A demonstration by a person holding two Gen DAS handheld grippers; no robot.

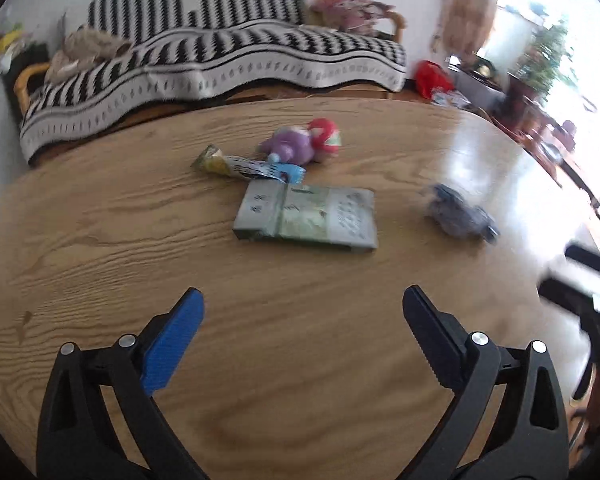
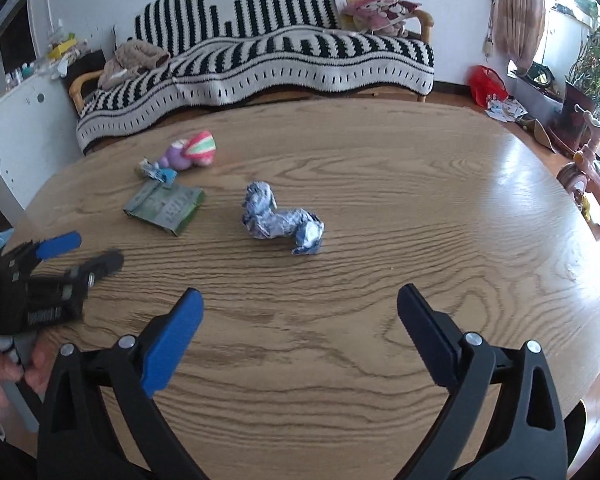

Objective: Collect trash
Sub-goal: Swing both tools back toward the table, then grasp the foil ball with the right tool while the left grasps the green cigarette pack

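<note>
Hovering with left gripper [image 1: 302,300] and right gripper [image 2: 298,300] spread wide, grasping nothing. Still waiting beside the flat packet [image 1: 306,216]: crumpled wrapper [image 2: 282,220], snack wrapper [image 1: 248,165], perhaps the toy [image 1: 300,142].

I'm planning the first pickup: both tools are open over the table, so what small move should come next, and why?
Probably ease the right tool forward and down over the crumpled blue-white wrapper. It lies straight ahead of that tool's open, empty jaws, apart from the flat green packet and the plush toy, on bare wooden table.

Striped-blanket sofa [image 2: 260,52] behind sunlit wooden table [image 2: 380,208]
</note>
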